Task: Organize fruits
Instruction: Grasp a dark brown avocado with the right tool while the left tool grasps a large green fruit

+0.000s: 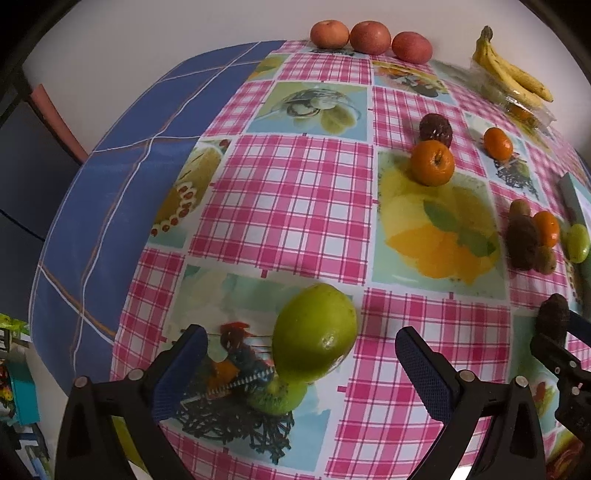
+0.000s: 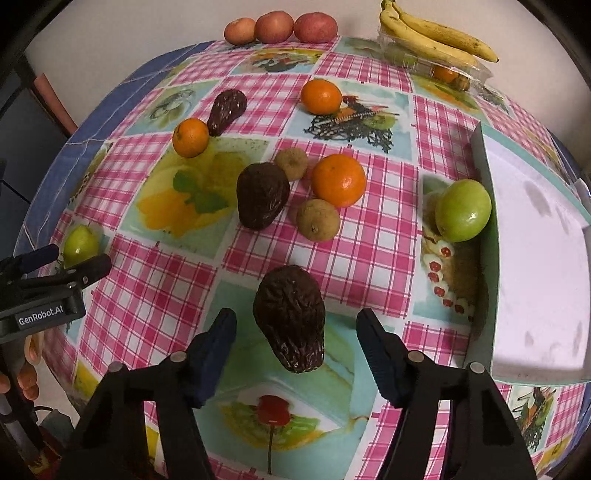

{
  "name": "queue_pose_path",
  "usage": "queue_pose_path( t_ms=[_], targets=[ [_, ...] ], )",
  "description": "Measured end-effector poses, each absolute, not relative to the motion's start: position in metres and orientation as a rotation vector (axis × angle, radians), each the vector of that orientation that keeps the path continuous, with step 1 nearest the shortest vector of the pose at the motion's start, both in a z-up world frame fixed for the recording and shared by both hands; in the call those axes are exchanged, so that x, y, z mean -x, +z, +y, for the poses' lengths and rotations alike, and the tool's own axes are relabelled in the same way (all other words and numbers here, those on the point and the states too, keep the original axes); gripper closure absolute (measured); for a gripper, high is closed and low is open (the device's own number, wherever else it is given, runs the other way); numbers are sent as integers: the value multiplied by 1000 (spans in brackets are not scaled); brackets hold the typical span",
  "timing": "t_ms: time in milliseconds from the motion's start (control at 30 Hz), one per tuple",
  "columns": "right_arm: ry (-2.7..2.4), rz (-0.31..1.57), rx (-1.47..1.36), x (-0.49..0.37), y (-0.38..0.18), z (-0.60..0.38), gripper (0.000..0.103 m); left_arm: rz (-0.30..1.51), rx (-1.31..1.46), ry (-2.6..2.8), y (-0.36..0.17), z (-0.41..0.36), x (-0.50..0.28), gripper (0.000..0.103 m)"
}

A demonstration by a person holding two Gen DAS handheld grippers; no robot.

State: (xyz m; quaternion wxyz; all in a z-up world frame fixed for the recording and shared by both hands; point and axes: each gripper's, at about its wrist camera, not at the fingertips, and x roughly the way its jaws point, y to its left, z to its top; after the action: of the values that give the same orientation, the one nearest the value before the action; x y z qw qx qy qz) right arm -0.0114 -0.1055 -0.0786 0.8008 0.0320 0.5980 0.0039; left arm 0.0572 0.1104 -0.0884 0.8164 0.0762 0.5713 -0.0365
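Already sorted at far edge: red apples (image 1: 370, 37) in row, bananas (image 2: 439, 35) on clear punnet. Left gripper (image 1: 301, 363) wide open astride green pear (image 1: 316, 338), right gripper (image 2: 295, 349) wide open astride wrinkled avocado (image 2: 290, 318); nothing gripped, both poised for pickup.

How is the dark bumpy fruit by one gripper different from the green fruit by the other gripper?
The avocado is dark brown, nearly black; the green fruit is bright green. The avocado's skin is wrinkled and bumpy, while the green fruit's is smooth and shiny. The avocado lies in front of the open right gripper; the green fruit lies in front of the open left gripper. Both rest on the checked tablecloth, ungripped, and both taper at one end.
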Motion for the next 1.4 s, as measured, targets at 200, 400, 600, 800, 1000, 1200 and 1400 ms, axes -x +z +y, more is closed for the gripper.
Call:
queue_pose_path(
  t_ms=[200,400,600,800,1000,1200,1400],
  targets=[
    [-7,1284,-30,8,-85,-103,34,1229,-142,-90,-96,110,-61,10],
    [-16,1281,-21,7,-86,-97,39,1237,-94,-112,-98,112,-62,16],
    [-42,1270,-40,12,-84,-98,59,1227,-77,-106,-97,117,-62,26],
    [-43,1269,-58,8,-84,-102,64,1216,-58,-90,-94,121,-64,47],
    [-38,1267,-65,11,-87,-108,65,1210,-54,-96,-94,122,-67,53],
    [-37,1266,-91,18,-80,-121,65,1209,-62,-93,-92,120,-63,59],
    [-29,1266,-120,18,-80,-128,65,1248,-45,-76,-93,120,-65,59]
  ],
)
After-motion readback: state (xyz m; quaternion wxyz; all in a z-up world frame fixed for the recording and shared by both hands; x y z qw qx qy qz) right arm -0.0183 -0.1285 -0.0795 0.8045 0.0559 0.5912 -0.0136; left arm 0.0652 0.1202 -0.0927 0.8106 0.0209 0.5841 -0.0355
